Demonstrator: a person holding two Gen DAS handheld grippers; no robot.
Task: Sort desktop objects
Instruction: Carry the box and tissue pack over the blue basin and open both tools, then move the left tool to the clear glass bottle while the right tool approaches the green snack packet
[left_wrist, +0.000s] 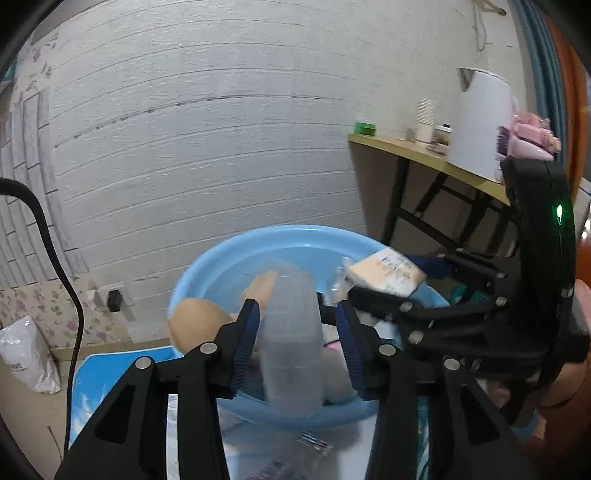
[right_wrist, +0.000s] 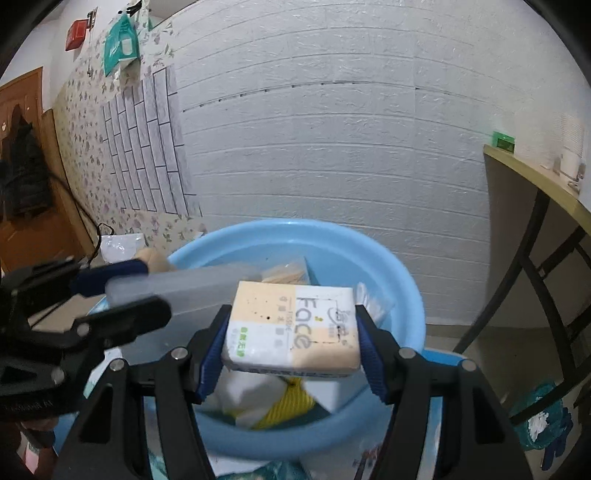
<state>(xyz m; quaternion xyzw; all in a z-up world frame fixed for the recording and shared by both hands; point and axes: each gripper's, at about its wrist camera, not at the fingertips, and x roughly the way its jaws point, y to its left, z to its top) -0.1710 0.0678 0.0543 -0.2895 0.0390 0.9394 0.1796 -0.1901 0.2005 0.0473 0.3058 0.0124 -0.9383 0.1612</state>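
Over a light blue basin my left gripper stands open around a translucent plastic tube. Its left pad lies against the tube while the right pad stands clear of it. My right gripper is shut on a tissue pack printed "Face", held above the same basin. In the right wrist view the tube pokes in from the left. The tissue pack shows at the right of the left wrist view. A tan egg-shaped thing, a packet of wooden sticks and a yellow item lie in the basin.
A yellow-topped side table on black legs stands to the right, bearing a white kettle, paper cups and a green box. A black cable hangs at left. A white bag lies by the wall.
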